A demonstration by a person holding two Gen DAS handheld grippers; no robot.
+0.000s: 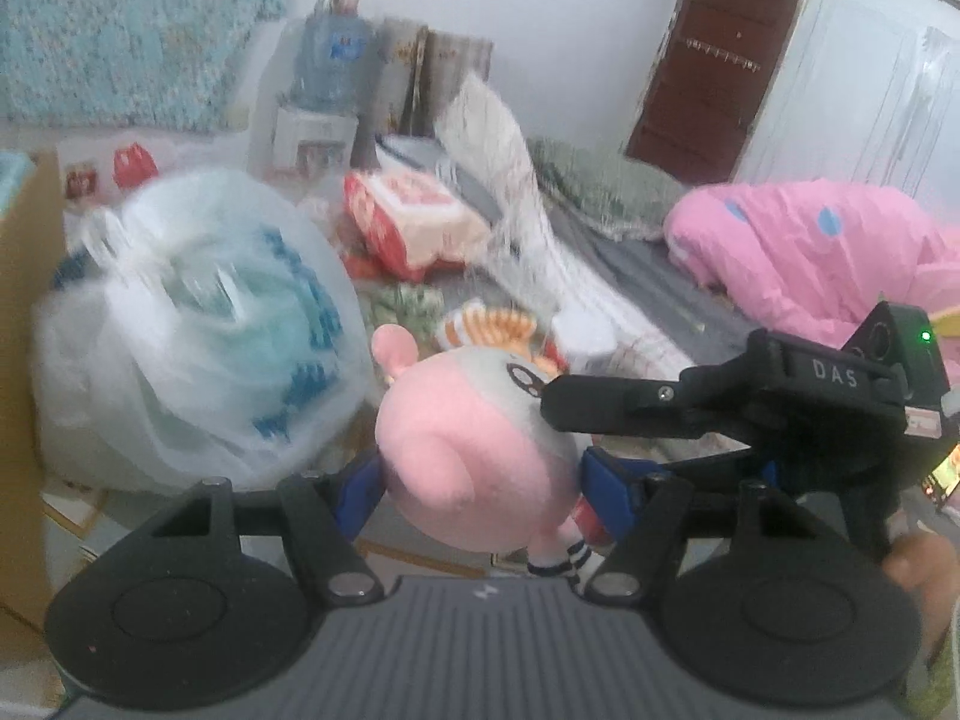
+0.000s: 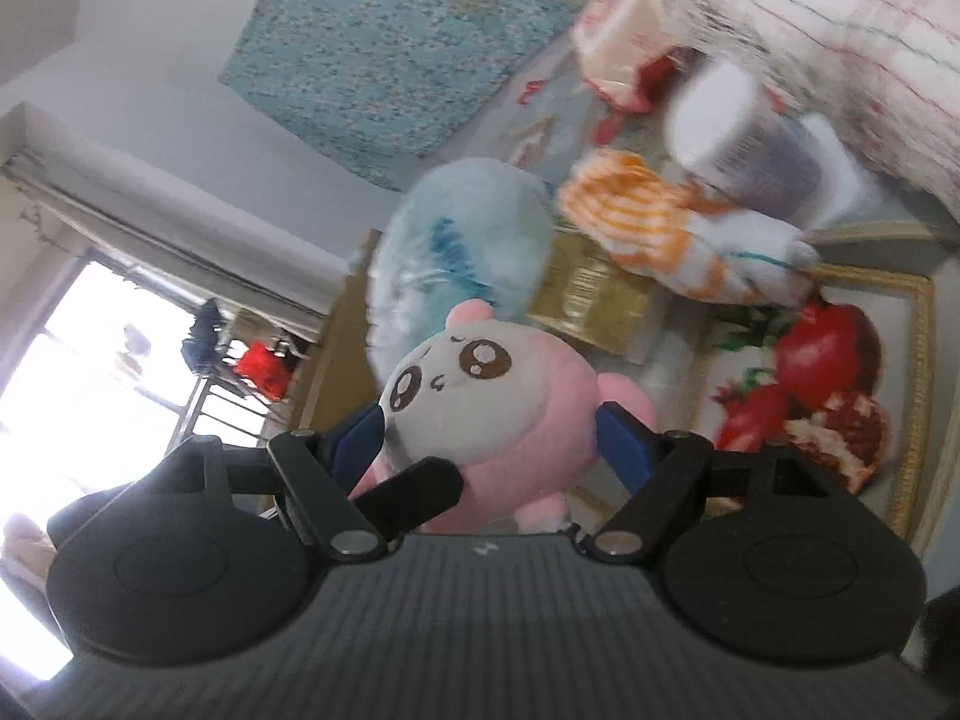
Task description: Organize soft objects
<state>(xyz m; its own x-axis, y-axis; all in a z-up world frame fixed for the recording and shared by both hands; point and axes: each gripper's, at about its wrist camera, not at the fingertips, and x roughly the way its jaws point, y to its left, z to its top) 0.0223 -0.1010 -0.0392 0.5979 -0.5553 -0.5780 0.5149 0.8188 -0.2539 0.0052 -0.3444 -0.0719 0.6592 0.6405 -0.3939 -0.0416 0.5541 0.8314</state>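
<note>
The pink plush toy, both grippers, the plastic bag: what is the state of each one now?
pink plush toy: lifted, held between both grippers.
left gripper: shut on the toy's head.
right gripper: shut on the toy, face toward its camera.
plastic bag: full, lying beside the toy.

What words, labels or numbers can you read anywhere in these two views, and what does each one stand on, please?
"DAS": white letters on the black body of the right gripper, seen in the left wrist view.
Blue print on the clear plastic bag: too blurred to read.
Red print on the red-and-white package: too blurred to read.
Blue label on the water bottle: unreadable.
</note>
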